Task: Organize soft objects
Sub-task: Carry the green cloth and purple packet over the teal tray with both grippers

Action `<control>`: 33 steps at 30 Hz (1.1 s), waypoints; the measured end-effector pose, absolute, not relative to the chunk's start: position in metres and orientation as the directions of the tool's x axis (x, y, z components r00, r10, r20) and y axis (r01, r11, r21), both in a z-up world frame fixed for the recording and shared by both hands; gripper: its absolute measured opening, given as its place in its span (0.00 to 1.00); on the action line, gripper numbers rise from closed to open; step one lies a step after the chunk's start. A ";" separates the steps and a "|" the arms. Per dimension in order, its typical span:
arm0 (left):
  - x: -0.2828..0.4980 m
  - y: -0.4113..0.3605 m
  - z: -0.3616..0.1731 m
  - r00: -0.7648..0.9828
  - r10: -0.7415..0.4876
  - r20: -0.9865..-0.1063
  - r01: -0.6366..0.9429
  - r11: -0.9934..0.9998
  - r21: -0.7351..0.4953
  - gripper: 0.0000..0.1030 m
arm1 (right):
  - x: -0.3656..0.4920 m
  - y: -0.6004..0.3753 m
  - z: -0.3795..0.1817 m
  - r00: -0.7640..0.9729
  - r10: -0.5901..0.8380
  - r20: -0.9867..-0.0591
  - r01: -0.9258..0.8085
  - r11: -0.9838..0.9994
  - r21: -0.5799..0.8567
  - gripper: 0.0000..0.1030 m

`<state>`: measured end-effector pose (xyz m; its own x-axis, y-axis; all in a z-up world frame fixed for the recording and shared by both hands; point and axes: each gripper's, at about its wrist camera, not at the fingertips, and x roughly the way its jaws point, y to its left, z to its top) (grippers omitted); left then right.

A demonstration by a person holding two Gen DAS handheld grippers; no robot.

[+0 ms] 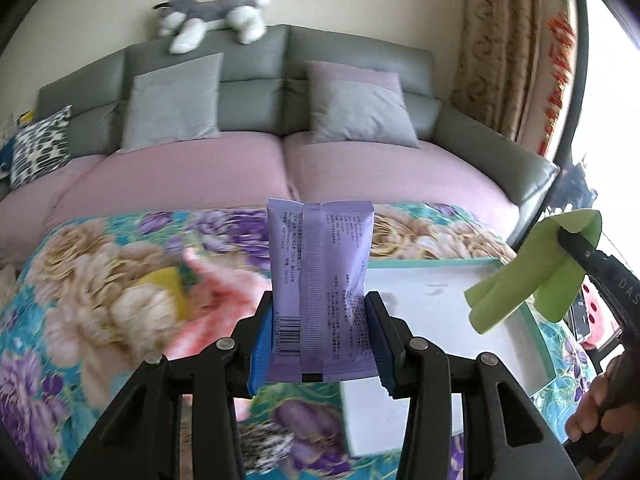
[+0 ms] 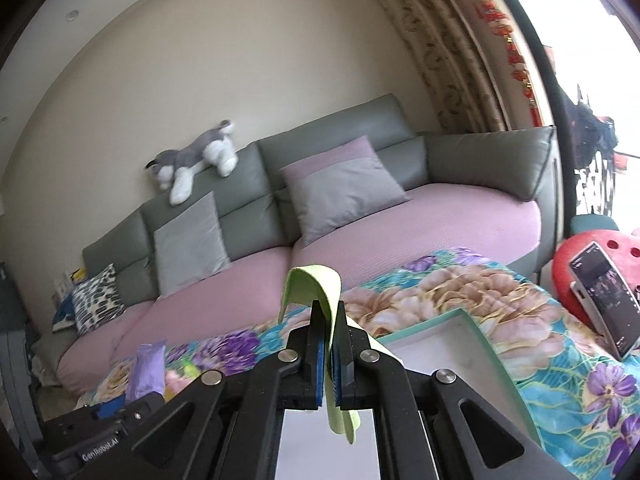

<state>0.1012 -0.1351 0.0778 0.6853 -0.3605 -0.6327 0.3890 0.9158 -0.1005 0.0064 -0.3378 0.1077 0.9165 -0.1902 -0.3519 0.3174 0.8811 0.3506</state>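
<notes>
1. Far left, we see a black-and-white patterned cushion (image 1: 40, 146) leaning at the end of the grey sofa (image 1: 360, 52), with a husky plush toy (image 1: 212, 18) lying along the sofa's backrest.
2. In the middle, our left gripper (image 1: 318, 344) holds a purple tissue packet (image 1: 322, 292) upright between its blue pads (image 1: 260, 344), jaws part-way apart and pressing on the packet's sides, above the floral blanket (image 1: 100, 280).
3. Just right of the packet lies a white box with a teal rim (image 1: 440, 264) on the blanket.
4. Further right, our right gripper (image 2: 329, 360) has its jaws squeezed narrow on a light green cloth (image 2: 316, 280), which folds over the fingertips and hangs above the box.
5. Far right, a phone (image 2: 604, 300) leans against a red object (image 2: 580, 248).
</notes>
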 end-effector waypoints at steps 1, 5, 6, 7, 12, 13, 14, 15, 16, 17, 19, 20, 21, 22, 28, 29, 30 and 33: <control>0.103 -0.142 0.074 0.681 -0.365 -0.635 0.399 0.912 -0.097 0.44 | 0.007 -0.341 0.104 0.912 -0.195 -0.360 0.327 0.876 0.354 0.03; 0.108 -0.165 0.063 0.662 -0.375 -0.649 0.426 0.901 -0.086 0.44 | 0.014 -0.360 0.089 0.894 -0.219 -0.391 0.365 0.863 0.349 0.03; 0.107 -0.169 0.062 0.659 -0.375 -0.652 0.428 0.900 -0.085 0.44 | 0.015 -0.365 0.085 0.890 -0.225 -0.396 0.373 0.858 0.352 0.03; 0.109 -0.173 0.059 0.653 -0.376 -0.657 0.432 0.898 -0.084 0.44 | 0.015 -0.368 0.082 0.886 -0.229 -0.404 0.382 0.854 0.354 0.03; 0.117 -0.192 0.046 0.630 -0.376 -0.680 0.451 0.889 -0.073 0.44 | 0.014 -0.376 0.073 0.881 -0.231 -0.413 0.394 0.840 0.372 0.03; 0.119 -0.195 0.044 0.624 -0.372 -0.687 0.454 0.888 -0.069 0.44 | 0.015 -0.377 0.070 0.878 -0.231 -0.418 0.398 0.839 0.372 0.03; 0.120 -0.198 0.040 0.619 -0.369 -0.693 0.455 0.888 -0.065 0.44 | 0.017 -0.379 0.067 0.874 -0.231 -0.428 0.403 0.837 0.370 0.03; 0.122 -0.200 0.037 0.613 -0.367 -0.699 0.457 0.887 -0.065 0.44 | 0.020 -0.380 0.062 0.864 -0.231 -0.448 0.411 0.836 0.362 0.03; 0.125 -0.203 0.032 0.604 -0.364 -0.709 0.457 0.887 -0.066 0.44 | 0.023 -0.381 0.057 0.854 -0.229 -0.468 0.418 0.836 0.355 0.03; 0.127 -0.206 0.025 0.592 -0.360 -0.721 0.457 0.887 -0.067 0.44 | 0.029 -0.382 0.048 0.834 -0.225 -0.504 0.432 0.835 0.341 0.03; 0.132 -0.211 0.014 0.573 -0.353 -0.740 0.457 0.887 -0.069 0.44 | 0.040 -0.383 0.030 0.783 -0.219 -0.583 0.462 0.831 0.309 0.03; 0.133 -0.212 0.008 0.563 -0.347 -0.750 0.456 0.887 -0.068 0.44 | 0.042 -0.384 0.024 0.771 -0.218 -0.599 0.469 0.830 0.302 0.03; 0.135 -0.213 0.004 0.557 -0.343 -0.756 0.455 0.888 -0.068 0.44 | 0.045 -0.384 0.019 0.754 -0.215 -0.620 0.478 0.828 0.294 0.03; 0.137 -0.214 -0.001 0.547 -0.337 -0.766 0.452 0.889 -0.068 0.44 | 0.046 -0.384 0.015 0.746 -0.209 -0.633 0.480 0.827 0.292 0.03; 0.147 -0.223 -0.017 0.508 -0.321 -0.799 0.449 0.891 -0.073 0.44 | 0.049 -0.382 0.006 0.715 -0.207 -0.668 0.484 0.835 0.260 0.03; 0.148 -0.224 -0.019 0.503 -0.317 -0.804 0.448 0.891 -0.071 0.44 | 0.051 -0.383 0.006 0.708 -0.207 -0.675 0.488 0.834 0.257 0.03; 0.149 -0.225 -0.020 0.500 -0.315 -0.807 0.448 0.891 -0.070 0.44 | 0.051 -0.383 0.003 0.698 -0.206 -0.686 0.494 0.832 0.253 0.03; 0.152 -0.226 -0.028 0.485 -0.309 -0.818 0.446 0.892 -0.073 0.44 | 0.053 -0.385 -0.002 0.675 -0.201 -0.710 0.505 0.827 0.246 0.03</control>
<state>0.1524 -0.2265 -0.0275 0.4854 -0.3093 -0.8178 0.4462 0.8920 -0.0725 0.0530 -0.3848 -0.0017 0.6745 -0.2008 -0.7104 0.5050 0.8274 0.2457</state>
